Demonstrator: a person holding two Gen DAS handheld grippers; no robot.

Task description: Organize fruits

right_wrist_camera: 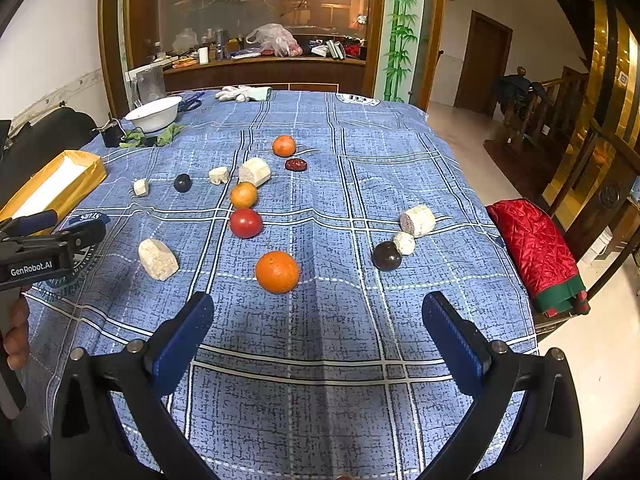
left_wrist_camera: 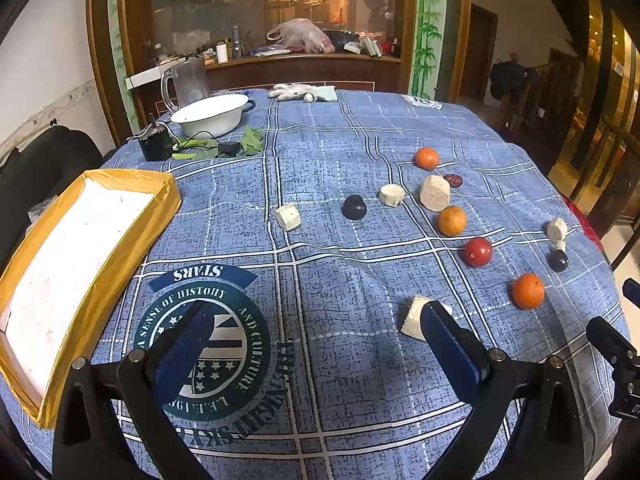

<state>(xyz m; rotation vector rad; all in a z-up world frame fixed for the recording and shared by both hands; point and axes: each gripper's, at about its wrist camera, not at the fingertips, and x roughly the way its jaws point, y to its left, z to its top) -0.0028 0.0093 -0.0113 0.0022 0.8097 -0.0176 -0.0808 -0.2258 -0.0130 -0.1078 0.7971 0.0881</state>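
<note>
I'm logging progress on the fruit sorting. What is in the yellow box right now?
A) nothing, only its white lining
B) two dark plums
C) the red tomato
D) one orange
A: the yellow box shows only its bare white lining, while the oranges, the tomato and the dark plums all lie on the tablecloth.

A white basin (left_wrist_camera: 210, 114) sits near the far left corner of the tablecloth (left_wrist_camera: 340, 360), a clear jug (left_wrist_camera: 186, 84) just behind it. White gloves (left_wrist_camera: 302, 92) lie at the far edge — green leaves (left_wrist_camera: 250, 142) just before the basin.
</note>
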